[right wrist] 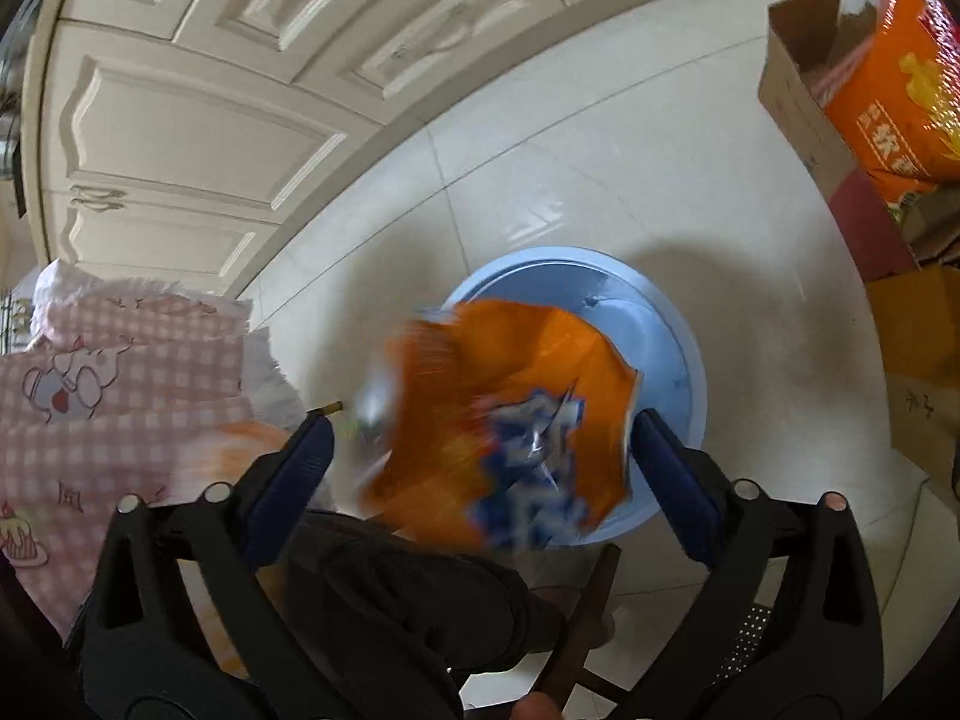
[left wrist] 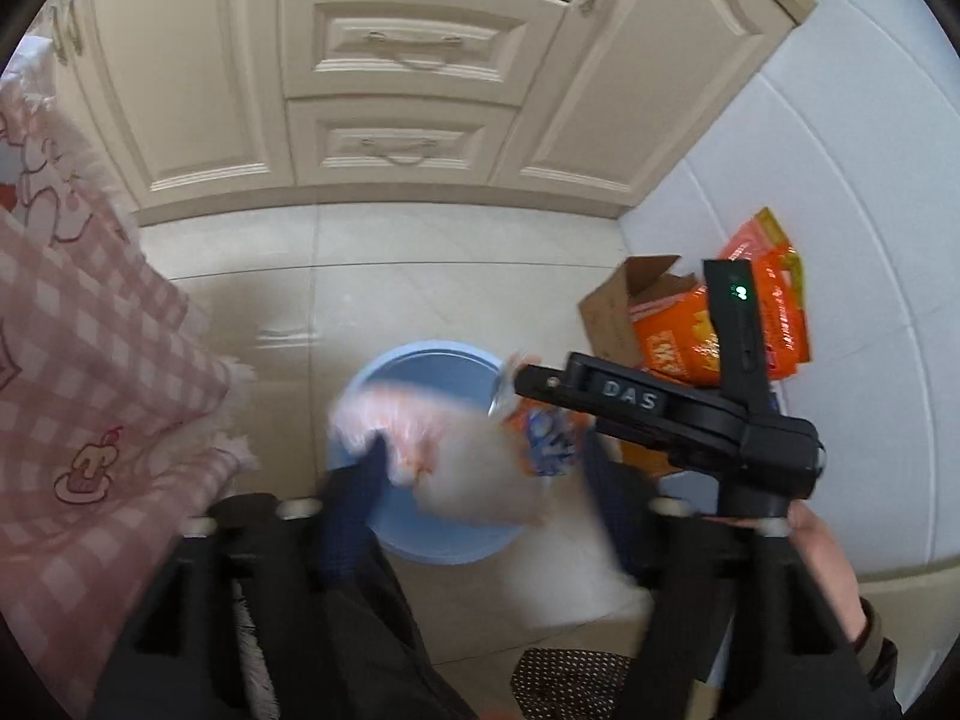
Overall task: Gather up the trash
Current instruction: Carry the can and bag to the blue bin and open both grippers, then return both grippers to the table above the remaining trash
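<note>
A round light-blue bin point(left wrist: 420, 366) point(right wrist: 666, 324) stands on the tiled floor below both grippers. My left gripper point(left wrist: 486, 468) is open; a blurred pale pink wrapper point(left wrist: 414, 420) hangs between its fingers over the bin, touching the left pad. My right gripper point(right wrist: 480, 450) is open; a blurred orange and blue snack bag point(right wrist: 510, 414) is loose between its fingers above the bin, and also shows in the left wrist view point(left wrist: 549, 432). The right gripper's black body point(left wrist: 660, 414) sits to the right of the left one.
Cream cabinets point(left wrist: 396, 60) point(right wrist: 198, 120) stand behind the bin. A pink checked cloth point(left wrist: 90, 372) point(right wrist: 108, 396) hangs at the left. A cardboard box with orange packets point(left wrist: 672, 318) point(right wrist: 840, 120) stands at the right against a white wall point(left wrist: 852, 240).
</note>
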{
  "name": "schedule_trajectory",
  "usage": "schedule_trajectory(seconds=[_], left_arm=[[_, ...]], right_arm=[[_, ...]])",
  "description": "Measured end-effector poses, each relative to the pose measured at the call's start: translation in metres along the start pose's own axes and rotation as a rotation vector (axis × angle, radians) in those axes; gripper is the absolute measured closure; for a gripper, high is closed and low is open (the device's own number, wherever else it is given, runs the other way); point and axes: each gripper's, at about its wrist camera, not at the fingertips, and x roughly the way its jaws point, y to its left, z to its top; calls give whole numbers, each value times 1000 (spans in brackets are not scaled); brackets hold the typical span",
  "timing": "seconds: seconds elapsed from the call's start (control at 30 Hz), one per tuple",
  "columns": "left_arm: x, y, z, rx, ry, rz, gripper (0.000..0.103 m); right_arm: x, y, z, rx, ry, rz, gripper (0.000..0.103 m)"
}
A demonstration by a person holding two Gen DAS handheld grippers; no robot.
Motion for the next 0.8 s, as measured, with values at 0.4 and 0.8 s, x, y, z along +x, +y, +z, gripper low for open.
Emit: schedule_trajectory(seconds=[0.4,0.8], left_arm=[[-37,-11,-7,23,-63,53,19],[-175,-36,-15,106,-338,93,17]], right_arm=[[-38,3,-5,-15,-83,-4,6],[-170,120,-34,-256,-329,89,6]])
